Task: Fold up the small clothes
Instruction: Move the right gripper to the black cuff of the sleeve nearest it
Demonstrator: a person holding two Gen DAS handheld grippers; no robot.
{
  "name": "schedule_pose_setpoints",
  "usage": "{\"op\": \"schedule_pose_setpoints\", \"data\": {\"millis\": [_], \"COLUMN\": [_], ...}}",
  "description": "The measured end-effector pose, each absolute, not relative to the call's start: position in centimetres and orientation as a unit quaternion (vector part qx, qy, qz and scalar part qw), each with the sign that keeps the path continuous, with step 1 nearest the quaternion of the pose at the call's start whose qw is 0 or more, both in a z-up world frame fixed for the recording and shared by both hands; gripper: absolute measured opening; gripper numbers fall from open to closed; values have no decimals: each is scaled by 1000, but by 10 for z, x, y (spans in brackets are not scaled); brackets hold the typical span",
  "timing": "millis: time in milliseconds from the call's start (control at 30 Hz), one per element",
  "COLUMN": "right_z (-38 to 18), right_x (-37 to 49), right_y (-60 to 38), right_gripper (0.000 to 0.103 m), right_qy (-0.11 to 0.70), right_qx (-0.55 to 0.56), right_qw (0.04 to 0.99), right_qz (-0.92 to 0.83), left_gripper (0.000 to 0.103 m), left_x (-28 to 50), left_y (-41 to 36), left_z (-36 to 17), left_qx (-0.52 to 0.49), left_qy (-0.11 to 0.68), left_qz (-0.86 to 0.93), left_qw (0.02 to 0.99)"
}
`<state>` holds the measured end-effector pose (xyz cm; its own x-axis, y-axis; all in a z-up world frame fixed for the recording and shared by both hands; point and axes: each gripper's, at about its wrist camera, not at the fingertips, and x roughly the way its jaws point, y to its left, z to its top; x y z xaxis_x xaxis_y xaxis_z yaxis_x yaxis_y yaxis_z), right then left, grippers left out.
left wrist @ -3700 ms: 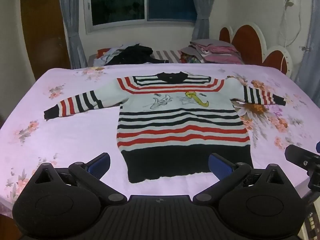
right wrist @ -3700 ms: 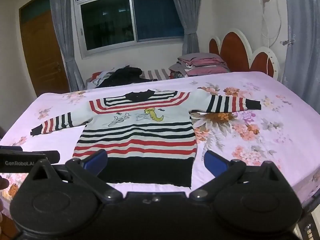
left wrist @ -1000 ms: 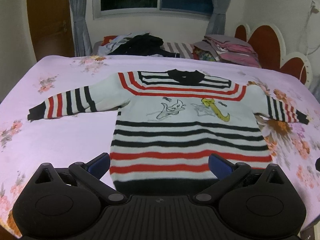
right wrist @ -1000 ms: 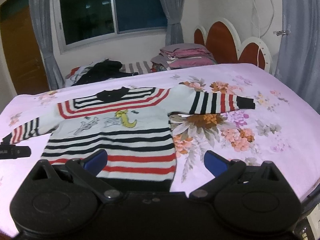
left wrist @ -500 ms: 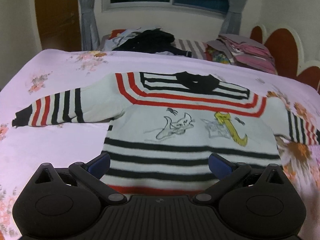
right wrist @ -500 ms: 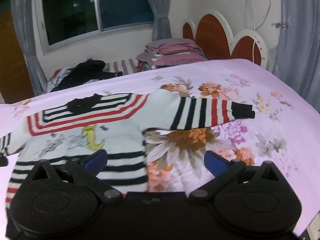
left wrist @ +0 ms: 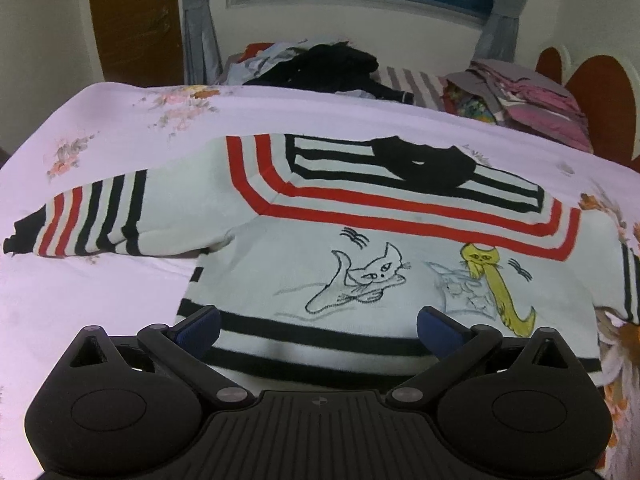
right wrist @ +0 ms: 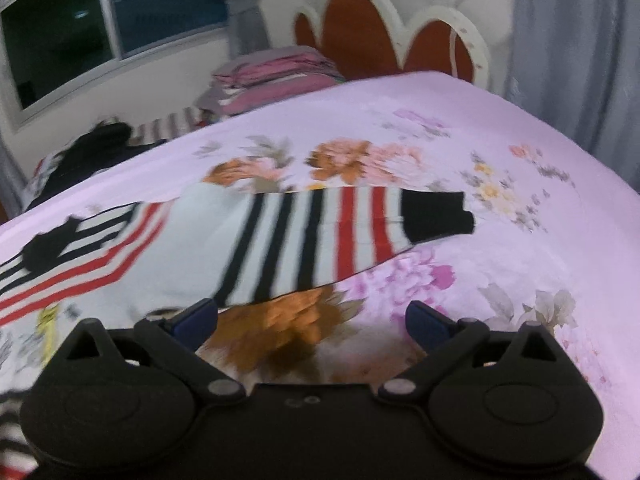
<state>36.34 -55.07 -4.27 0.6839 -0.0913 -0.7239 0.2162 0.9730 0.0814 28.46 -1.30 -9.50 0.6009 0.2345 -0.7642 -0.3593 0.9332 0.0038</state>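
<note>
A small white sweater [left wrist: 360, 248] with red and black stripes, a black collar and cat drawings lies flat, front up, on the pink floral bedsheet [left wrist: 100, 288]. Its left sleeve [left wrist: 92, 216] stretches out to the left. My left gripper [left wrist: 318, 326] is open and empty, low over the sweater's chest. In the right wrist view the right sleeve [right wrist: 320, 236] with its black cuff [right wrist: 436, 216] lies stretched out on the sheet. My right gripper [right wrist: 312, 320] is open and empty, just in front of that sleeve's lower edge.
A heap of dark clothes [left wrist: 324, 64] and a stack of folded pink clothes [left wrist: 532, 104] lie at the bed's far side. A red and white headboard [right wrist: 396, 44] stands at the right. Curtains hang by the window and along the right edge [right wrist: 576, 40].
Both grippers have moved forward and lower over the bed. The left one has gone from the hem to the chest. The right one has swung right toward the right sleeve.
</note>
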Motion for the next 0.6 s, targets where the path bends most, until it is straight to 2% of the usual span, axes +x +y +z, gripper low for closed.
{"op": "schedule_pose_setpoints", "data": {"millis": [333,600], "right_z": [-84,-105], "right_x": [416,444], "right_y": [-613,-640], "right_gripper": [97,88], "right_qy": [408,401], "right_qx": [148,188], "right_qw": [890,882], "right_qz": [-140,-159], "left_gripper": [103,103], "left_x": [314,323], "left_y": [-20,-19], "left_z": [-102,-105], "left_qx": [-74,-70], "left_qy": [428,439], "left_qz": [177,186], "left_qw": [883,877]}}
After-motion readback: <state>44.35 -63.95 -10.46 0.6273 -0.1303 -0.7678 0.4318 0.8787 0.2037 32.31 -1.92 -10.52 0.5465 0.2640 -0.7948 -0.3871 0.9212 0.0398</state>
